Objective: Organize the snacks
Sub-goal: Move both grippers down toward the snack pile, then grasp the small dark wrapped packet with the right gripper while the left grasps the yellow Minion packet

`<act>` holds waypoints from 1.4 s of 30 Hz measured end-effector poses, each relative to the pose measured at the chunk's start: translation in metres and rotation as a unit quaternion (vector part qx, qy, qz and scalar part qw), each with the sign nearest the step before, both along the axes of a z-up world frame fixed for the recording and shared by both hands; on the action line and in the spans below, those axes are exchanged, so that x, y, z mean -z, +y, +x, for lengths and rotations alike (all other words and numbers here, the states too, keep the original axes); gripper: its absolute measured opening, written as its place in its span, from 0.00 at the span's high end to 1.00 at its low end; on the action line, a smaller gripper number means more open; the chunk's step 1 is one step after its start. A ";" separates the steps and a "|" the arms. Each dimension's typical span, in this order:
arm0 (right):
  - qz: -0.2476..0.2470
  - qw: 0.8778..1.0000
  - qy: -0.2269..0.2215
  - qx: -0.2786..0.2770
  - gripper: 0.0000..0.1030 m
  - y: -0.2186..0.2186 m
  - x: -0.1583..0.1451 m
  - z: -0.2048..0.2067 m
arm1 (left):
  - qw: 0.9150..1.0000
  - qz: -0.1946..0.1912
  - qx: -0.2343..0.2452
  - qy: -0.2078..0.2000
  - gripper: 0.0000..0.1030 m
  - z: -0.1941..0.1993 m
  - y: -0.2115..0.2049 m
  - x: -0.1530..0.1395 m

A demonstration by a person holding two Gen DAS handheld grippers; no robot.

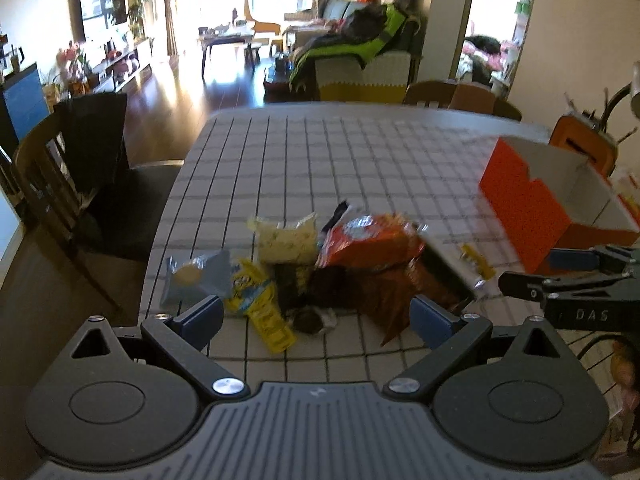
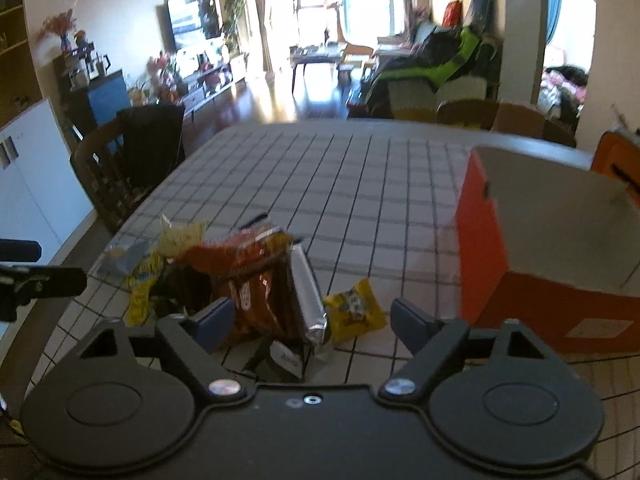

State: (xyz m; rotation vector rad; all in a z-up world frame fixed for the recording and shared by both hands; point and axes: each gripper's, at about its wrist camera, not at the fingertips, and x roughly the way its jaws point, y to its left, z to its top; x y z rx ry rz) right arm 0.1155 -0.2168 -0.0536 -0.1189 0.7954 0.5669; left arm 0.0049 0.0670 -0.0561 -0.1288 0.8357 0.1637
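Your left gripper (image 1: 316, 318) has its jaws spread wide with nothing between them, hanging just above the near rim of the snack pile (image 1: 320, 264). Directly ahead of those jaws lie a yellow wrapper (image 1: 260, 300) and a dark packet, with a blue-grey pouch (image 1: 196, 276) just outside the left jaw and a brown bag (image 1: 394, 292) against the inner side of the right jaw. Beyond them sit a pale yellow packet (image 1: 286, 240) and an orange-red bag (image 1: 370, 246).

Your right gripper (image 2: 310, 320) is likewise spread and holds nothing; between its jaws stand a silver-edged bar (image 2: 306, 292) and a small yellow packet (image 2: 354, 312), the latter lying a little apart from the heap on bare cloth.

To the right of both grippers, the open orange box (image 2: 484, 240) rests near the worktop's right edge, its near corner close to the right jaw. Past the pile, the checked worktop (image 1: 340, 160) runs bare to its far edge, where chair backs show.
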 end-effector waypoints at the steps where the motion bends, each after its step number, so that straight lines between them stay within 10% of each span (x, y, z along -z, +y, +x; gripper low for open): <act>1: 0.000 1.000 0.011 -0.007 0.23 0.001 0.004 0.003 | 1.000 -0.004 -0.002 0.007 0.04 0.001 0.002 0.004; 17: -0.048 0.993 0.091 -0.066 0.38 0.028 0.058 0.014 | 0.997 -0.028 -0.033 0.060 0.06 0.025 0.014 0.051; 31: -0.051 0.990 0.106 -0.079 0.49 0.039 0.080 0.023 | 0.972 -0.091 -0.190 0.108 0.39 0.071 0.078 0.088; 42: -0.054 0.989 0.104 -0.086 0.50 0.047 0.083 0.029 | 0.976 -0.050 -0.162 0.137 0.41 0.095 0.073 0.102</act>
